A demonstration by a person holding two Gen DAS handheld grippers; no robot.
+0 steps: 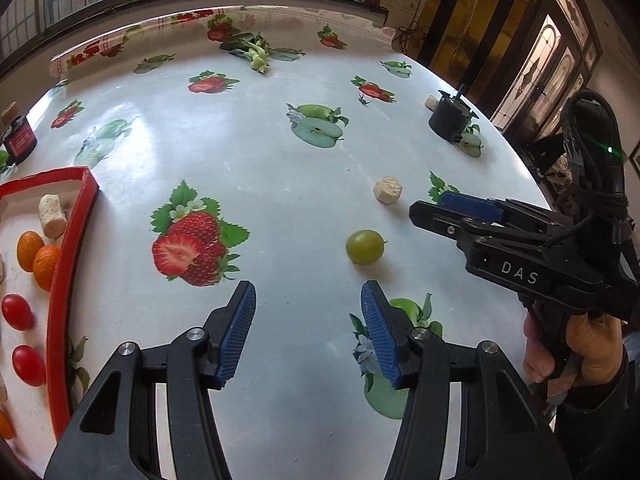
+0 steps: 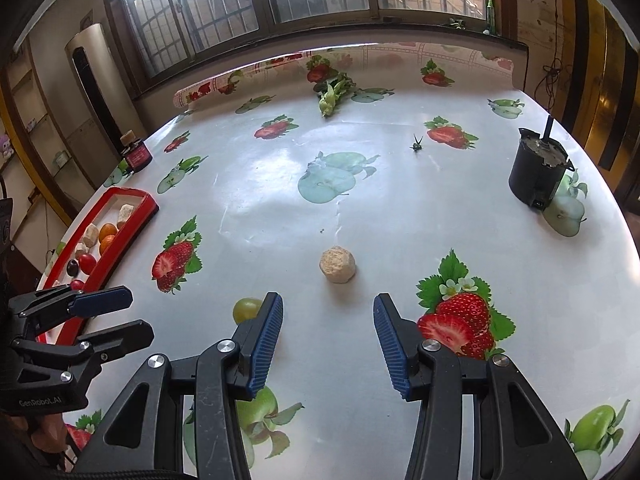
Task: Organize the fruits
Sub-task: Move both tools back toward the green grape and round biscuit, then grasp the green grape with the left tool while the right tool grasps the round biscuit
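Green grape (image 1: 365, 246) lies loose on the fruit-print tablecloth (image 1: 260, 152), just ahead and right of the left gripper (image 1: 308, 332), whose jaws are spread wide and empty. The right gripper (image 2: 328, 344), likewise wide and empty, faces the beige cork-like chunk (image 2: 337, 264); here its left finger (image 2: 264, 344) half-hides the grape. The red tray (image 1: 68, 264) of fruit lies well left; a black pot (image 2: 538, 174) stands far right.

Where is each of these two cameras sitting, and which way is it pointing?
Left wrist: on the left gripper, facing the green grape; its fingers and the person's right hand show.
Right wrist: on the right gripper, facing the beige chunk; only its fingers show.
Both show grape, chunk, red tray and the other gripper.
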